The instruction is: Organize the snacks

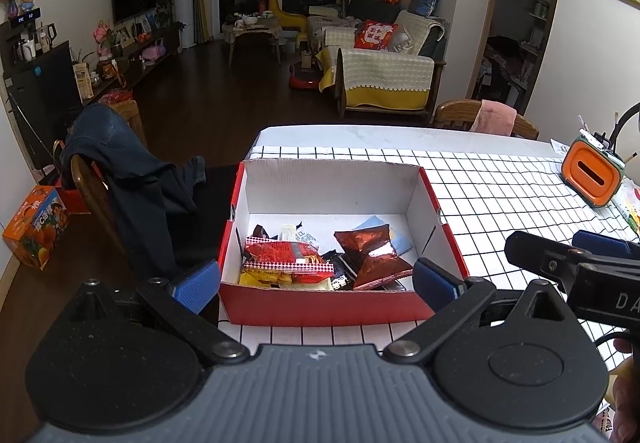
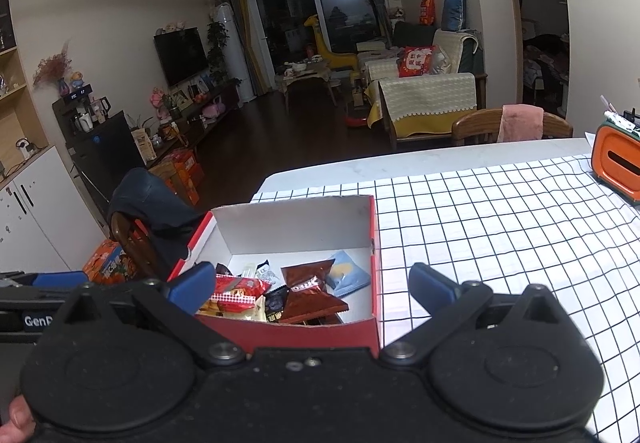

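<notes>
We see bare worktop (image 2: 500,227) right of the red box (image 1: 328,309), open as far as the orange holder (image 1: 592,173) at the far right edge. The box's walls fence in the snack packets (image 1: 320,259); its top stands open. A draped chair (image 1: 120,195) crowds the left side.

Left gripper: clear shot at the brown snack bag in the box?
Probably yes. The left gripper is open and empty, facing the red box, which has no lid. The brown snack bag lies on top of the pile; only the low front wall stands between.
</notes>
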Demonstrator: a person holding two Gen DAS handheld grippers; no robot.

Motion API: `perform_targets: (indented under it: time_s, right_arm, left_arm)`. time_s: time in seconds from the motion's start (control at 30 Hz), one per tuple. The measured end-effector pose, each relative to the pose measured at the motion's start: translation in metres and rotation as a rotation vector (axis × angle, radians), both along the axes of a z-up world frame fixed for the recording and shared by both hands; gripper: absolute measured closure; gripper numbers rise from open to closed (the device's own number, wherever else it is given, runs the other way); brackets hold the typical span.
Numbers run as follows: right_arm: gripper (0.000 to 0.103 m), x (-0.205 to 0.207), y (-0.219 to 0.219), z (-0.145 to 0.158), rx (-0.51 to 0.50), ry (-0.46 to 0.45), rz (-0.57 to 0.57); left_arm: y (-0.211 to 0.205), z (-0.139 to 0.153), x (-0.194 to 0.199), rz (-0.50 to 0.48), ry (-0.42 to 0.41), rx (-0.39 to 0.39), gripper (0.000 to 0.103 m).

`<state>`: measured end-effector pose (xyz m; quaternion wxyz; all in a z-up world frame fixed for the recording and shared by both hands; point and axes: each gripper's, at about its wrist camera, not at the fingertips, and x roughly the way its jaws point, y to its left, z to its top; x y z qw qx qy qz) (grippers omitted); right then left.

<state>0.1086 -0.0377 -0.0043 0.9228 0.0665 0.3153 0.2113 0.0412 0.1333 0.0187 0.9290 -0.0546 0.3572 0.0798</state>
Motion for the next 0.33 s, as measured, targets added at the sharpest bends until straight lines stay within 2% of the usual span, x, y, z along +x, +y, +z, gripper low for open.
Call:
perform_targets:
  time_s: [0.33]
  right_arm:
    - [0.000, -0.0021, -0.0012, -0.0002, -0.001, 0.005, -0.003]
  left_arm:
    - [-0.0006, -0.0028, -0.0027, 0.000, 0.010, -0.006, 0.000]
